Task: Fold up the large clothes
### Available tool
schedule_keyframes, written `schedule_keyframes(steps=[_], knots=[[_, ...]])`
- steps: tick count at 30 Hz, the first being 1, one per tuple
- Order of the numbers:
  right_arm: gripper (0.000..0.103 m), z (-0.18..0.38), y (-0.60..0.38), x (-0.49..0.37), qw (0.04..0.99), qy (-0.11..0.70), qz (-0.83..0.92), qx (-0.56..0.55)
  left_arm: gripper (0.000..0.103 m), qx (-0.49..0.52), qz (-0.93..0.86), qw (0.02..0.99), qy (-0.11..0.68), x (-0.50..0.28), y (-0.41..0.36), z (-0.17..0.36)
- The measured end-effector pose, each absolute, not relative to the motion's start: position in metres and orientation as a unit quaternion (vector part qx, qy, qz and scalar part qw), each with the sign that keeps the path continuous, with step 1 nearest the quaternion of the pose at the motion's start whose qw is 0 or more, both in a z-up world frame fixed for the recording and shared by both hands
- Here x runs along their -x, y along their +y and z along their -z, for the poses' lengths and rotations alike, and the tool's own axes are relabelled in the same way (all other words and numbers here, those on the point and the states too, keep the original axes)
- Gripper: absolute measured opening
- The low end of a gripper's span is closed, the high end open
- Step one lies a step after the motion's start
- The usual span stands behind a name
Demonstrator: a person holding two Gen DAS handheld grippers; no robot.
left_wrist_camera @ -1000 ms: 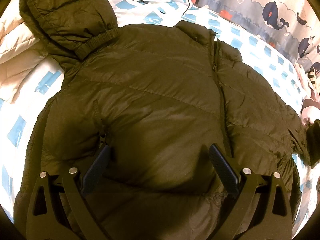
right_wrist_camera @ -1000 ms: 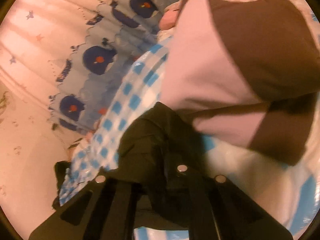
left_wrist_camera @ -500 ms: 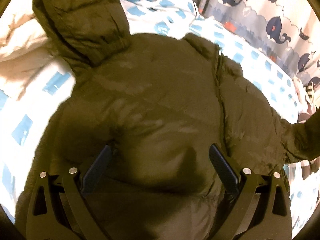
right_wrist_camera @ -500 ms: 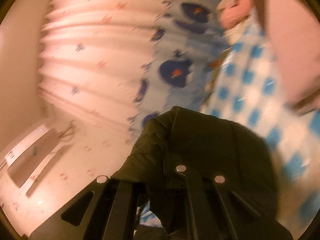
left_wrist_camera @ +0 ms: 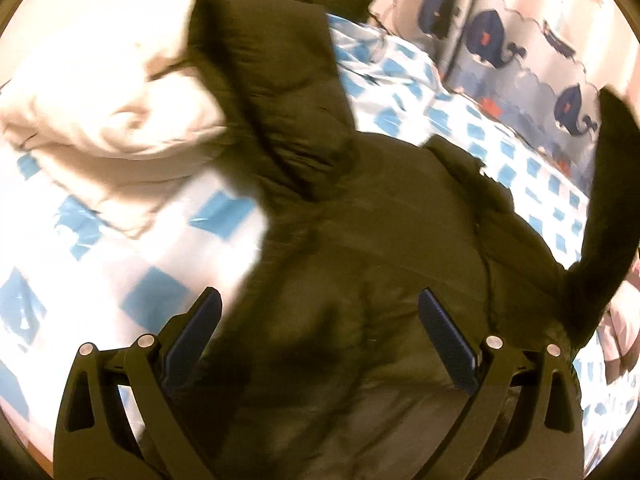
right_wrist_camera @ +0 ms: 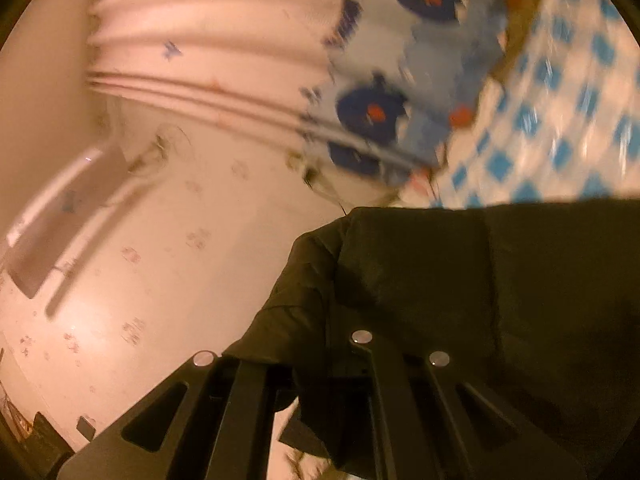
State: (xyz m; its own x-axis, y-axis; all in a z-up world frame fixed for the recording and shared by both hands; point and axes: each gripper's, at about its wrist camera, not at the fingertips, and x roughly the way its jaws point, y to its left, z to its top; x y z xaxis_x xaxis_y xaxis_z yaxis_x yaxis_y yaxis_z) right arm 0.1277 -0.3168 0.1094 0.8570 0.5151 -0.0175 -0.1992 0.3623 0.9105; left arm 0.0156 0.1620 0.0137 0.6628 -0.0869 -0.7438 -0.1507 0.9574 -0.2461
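A dark olive hooded puffer jacket (left_wrist_camera: 360, 240) lies on a bed with a blue-and-white checked sheet (left_wrist_camera: 120, 272). Its hood (left_wrist_camera: 272, 80) points to the far end. My left gripper (left_wrist_camera: 320, 320) is open, its jaws wide apart just above the jacket's body, holding nothing. My right gripper (right_wrist_camera: 320, 360) is shut on the jacket's sleeve (right_wrist_camera: 460, 280) and holds it lifted in the air; the cloth covers its fingertips. The raised sleeve shows at the right edge of the left wrist view (left_wrist_camera: 608, 200).
A white pillow or quilt (left_wrist_camera: 104, 92) lies at the far left beside the hood. A whale-print curtain (left_wrist_camera: 520, 64) hangs along the bed's right side and also shows in the right wrist view (right_wrist_camera: 380, 108). A pale patterned wall (right_wrist_camera: 180, 260) stands beyond.
My right gripper has lifted the sleeve off the bed and swung it up and over. My left gripper has moved toward the hood, staying open.
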Motion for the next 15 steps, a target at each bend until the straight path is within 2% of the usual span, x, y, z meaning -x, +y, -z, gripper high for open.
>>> schedule_keyframes(steps=[6, 15], knots=[[0.003, -0.030, -0.262, -0.153, 0.791, 0.208, -0.194, -0.542, 0.094, 0.160, -0.038, 0.894, 0.416, -0.006, 0.207, -0.015], [0.003, 0.026, -0.222, -0.167, 0.789, 0.262, -0.170, -0.529, 0.095, 0.171, -0.036, 0.887, 0.427, -0.002, 0.224, -0.012]])
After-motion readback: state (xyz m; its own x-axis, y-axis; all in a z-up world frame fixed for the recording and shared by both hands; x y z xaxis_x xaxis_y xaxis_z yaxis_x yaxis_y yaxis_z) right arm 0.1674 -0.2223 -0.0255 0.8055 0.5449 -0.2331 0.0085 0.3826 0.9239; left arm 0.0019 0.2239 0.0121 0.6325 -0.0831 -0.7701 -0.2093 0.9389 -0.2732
